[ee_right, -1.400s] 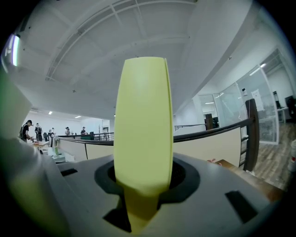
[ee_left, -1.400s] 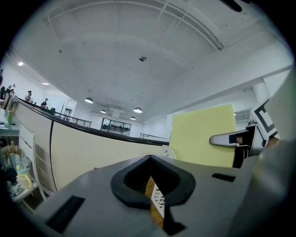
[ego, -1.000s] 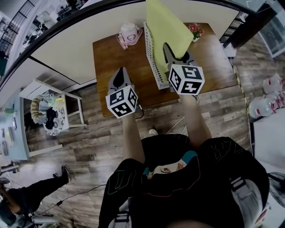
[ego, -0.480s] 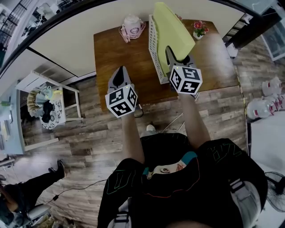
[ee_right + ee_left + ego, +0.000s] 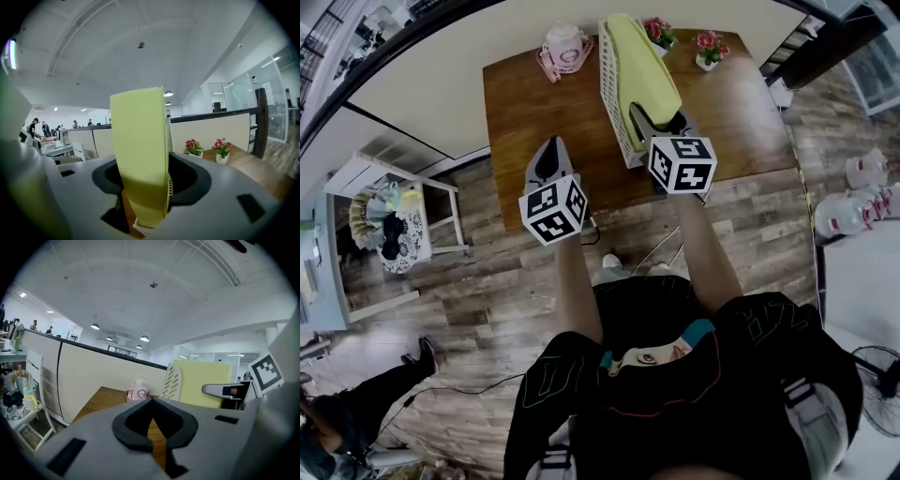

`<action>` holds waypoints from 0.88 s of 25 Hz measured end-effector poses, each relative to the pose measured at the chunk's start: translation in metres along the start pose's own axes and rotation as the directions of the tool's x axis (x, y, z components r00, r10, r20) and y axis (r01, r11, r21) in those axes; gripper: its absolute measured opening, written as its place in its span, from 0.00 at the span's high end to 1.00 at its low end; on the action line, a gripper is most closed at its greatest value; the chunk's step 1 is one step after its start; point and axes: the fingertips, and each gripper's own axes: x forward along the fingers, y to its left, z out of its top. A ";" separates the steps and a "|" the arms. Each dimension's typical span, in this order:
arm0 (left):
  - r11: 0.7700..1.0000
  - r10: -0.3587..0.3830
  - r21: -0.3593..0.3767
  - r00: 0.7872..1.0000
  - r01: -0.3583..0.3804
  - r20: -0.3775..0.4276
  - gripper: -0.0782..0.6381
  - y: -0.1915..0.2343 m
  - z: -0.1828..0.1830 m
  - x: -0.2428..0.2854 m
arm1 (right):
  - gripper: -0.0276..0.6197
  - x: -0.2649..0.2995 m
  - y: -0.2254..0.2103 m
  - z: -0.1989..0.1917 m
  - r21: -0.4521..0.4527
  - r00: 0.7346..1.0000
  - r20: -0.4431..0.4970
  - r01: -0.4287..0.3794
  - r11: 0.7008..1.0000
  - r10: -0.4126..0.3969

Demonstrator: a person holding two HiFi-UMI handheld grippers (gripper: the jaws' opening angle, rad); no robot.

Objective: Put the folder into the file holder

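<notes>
The yellow folder [image 5: 642, 70] stands in the white slotted file holder [image 5: 612, 94] on the wooden table [image 5: 534, 103], leaning to the right. My right gripper [image 5: 645, 117] is at the folder's near lower corner. In the right gripper view the folder [image 5: 140, 150] runs up between the jaws of the right gripper [image 5: 143, 206], which are opening, with a dark gap beside it. My left gripper [image 5: 551, 155] hangs over the table's front edge, left of the holder, shut and empty. In the left gripper view the folder [image 5: 201, 383] and holder [image 5: 172, 383] show beyond the left gripper [image 5: 157, 441].
A pink jug [image 5: 562, 47] sits at the table's back, left of the holder. Two small flower pots [image 5: 656, 30] [image 5: 708, 49] stand at the back right. A partition wall runs behind the table. A white rack [image 5: 394, 220] stands on the floor at left.
The folder has dropped from standing tall above the holder to sitting low inside it. My right gripper went down with it. The left gripper has barely moved.
</notes>
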 end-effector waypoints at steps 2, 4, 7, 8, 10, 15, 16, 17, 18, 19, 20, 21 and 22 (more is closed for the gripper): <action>1.000 -0.009 0.004 1.000 0.009 0.004 0.90 -0.007 0.001 0.000 | 0.61 -0.004 0.000 -0.001 0.006 1.000 -0.001 -0.017 1.000 0.017; 1.000 -0.019 0.006 1.000 0.019 0.009 0.90 -0.014 0.003 0.001 | 0.61 -0.010 0.002 0.000 0.003 0.999 0.008 -0.039 0.999 0.039; 0.999 -0.032 0.007 0.999 0.032 0.012 0.90 -0.026 0.003 0.000 | 0.61 -0.023 0.007 0.010 -0.049 0.996 0.050 -0.076 0.996 0.079; 0.999 -0.035 0.008 0.999 0.035 0.012 0.90 -0.031 0.003 0.000 | 0.61 -0.028 0.008 0.014 -0.072 0.994 0.063 -0.086 0.994 0.091; 0.999 -0.043 0.011 0.999 0.043 0.011 0.90 -0.042 0.001 -0.001 | 0.61 -0.039 0.007 0.020 -0.098 0.990 0.086 -0.102 0.990 0.110; 0.998 -0.062 0.011 0.998 0.061 0.016 0.90 -0.074 -0.004 -0.008 | 0.61 -0.070 -0.006 0.030 -0.140 0.984 0.122 -0.115 0.983 0.133; 0.998 -0.065 0.011 0.998 0.065 0.017 0.90 -0.081 -0.005 -0.010 | 0.61 -0.077 -0.009 0.032 -0.160 0.982 0.128 -0.119 0.980 0.140; 0.998 -0.068 0.010 0.998 0.068 0.018 0.90 -0.088 -0.007 -0.011 | 0.62 -0.084 -0.011 0.034 -0.175 0.980 0.134 -0.124 0.977 0.148; 0.997 -0.071 0.009 0.997 0.071 0.018 0.90 -0.095 -0.009 -0.011 | 0.62 -0.092 -0.015 0.036 -0.183 0.978 0.139 -0.129 0.975 0.155; 0.997 -0.074 0.010 0.997 0.074 0.017 0.90 -0.104 -0.011 -0.012 | 0.62 -0.099 -0.021 0.038 -0.185 0.977 0.143 -0.130 0.974 0.158; 0.997 -0.079 0.012 0.997 0.079 0.016 0.90 -0.113 -0.014 -0.014 | 0.62 -0.106 -0.028 0.038 -0.183 0.977 0.145 -0.126 0.975 0.154; 0.996 -0.085 0.015 0.996 0.085 0.015 0.90 -0.123 -0.016 -0.015 | 0.64 -0.113 -0.037 0.039 -0.178 0.979 0.146 -0.116 0.977 0.142; 0.996 -0.090 0.019 0.996 0.090 0.014 0.90 -0.132 -0.017 -0.017 | 0.68 -0.119 -0.047 0.040 -0.172 0.981 0.149 -0.098 0.980 0.124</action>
